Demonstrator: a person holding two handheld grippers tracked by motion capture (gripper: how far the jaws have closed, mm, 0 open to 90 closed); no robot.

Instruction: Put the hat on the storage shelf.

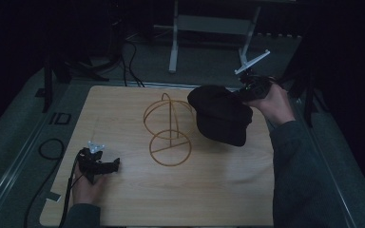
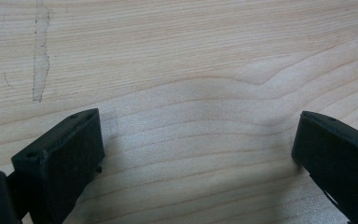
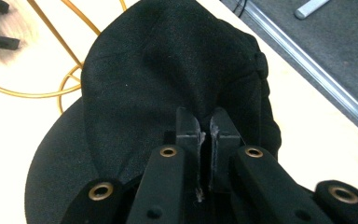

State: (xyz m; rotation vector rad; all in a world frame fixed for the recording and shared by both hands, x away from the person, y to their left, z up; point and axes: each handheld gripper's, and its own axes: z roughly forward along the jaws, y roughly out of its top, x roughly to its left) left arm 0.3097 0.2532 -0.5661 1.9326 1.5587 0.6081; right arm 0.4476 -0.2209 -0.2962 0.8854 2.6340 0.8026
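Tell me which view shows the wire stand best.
High view: the wire stand shows whole on the table, beside the black cap. Right gripper view catches a few gold wires behind the cap.

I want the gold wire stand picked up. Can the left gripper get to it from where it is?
Probably yes. The left gripper is open and holds nothing, and bare wooden table lies between it and the gold wire stand. The black cap, pinched by the right gripper, hangs on the stand's far side.

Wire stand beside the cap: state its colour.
Golden yellow wire stand; clearest in the high view.
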